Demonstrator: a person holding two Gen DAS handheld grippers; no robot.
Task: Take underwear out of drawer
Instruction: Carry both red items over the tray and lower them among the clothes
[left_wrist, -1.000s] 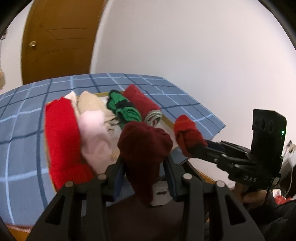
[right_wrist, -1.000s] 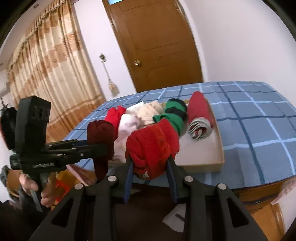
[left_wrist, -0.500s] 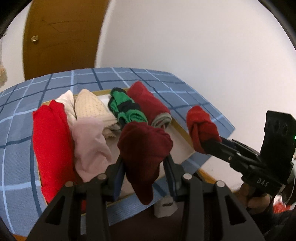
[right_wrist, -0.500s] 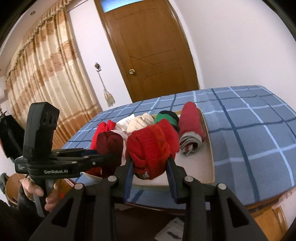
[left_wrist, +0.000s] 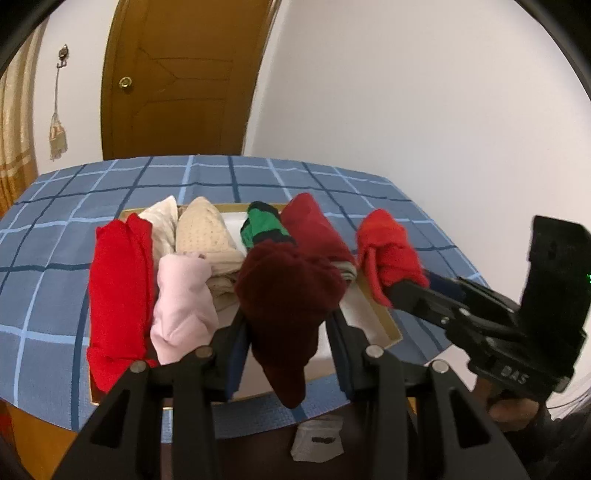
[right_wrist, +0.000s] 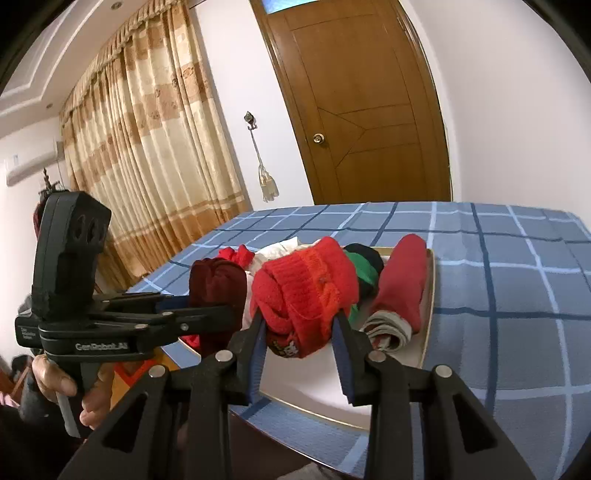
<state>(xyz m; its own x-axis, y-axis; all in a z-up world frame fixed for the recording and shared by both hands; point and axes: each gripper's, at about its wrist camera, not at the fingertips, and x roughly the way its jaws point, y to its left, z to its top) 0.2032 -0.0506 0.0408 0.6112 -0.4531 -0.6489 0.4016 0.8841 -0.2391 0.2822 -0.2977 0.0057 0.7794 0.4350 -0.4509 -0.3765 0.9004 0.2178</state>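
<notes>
In the left wrist view my left gripper (left_wrist: 290, 325) is shut on a dark maroon rolled garment (left_wrist: 291, 295), held above the near end of the shallow wood-rimmed drawer (left_wrist: 389, 326). To its right, my right gripper (left_wrist: 400, 286) is shut on a bright red knit bundle (left_wrist: 388, 247). The right wrist view shows that red bundle (right_wrist: 310, 291) clamped in the right gripper (right_wrist: 299, 328), with the left gripper (right_wrist: 221, 314) and its maroon bundle (right_wrist: 218, 280) alongside. A red fold (left_wrist: 122, 280), pink (left_wrist: 184, 306), beige (left_wrist: 207, 232), green-black (left_wrist: 262, 225) and dark red (left_wrist: 314, 221) rolls lie in the drawer.
The drawer rests on a blue checked cloth (left_wrist: 55, 258) covering a table whose near edge lies just under the grippers. A white paper (left_wrist: 317, 439) lies on the dark floor below. A wooden door (right_wrist: 362, 110) and a curtain (right_wrist: 147, 147) stand behind the table.
Both grippers have drawn back from the drawer and tilted up, each keeping its bundle. The drawer now looks farther off and more of the door shows.
</notes>
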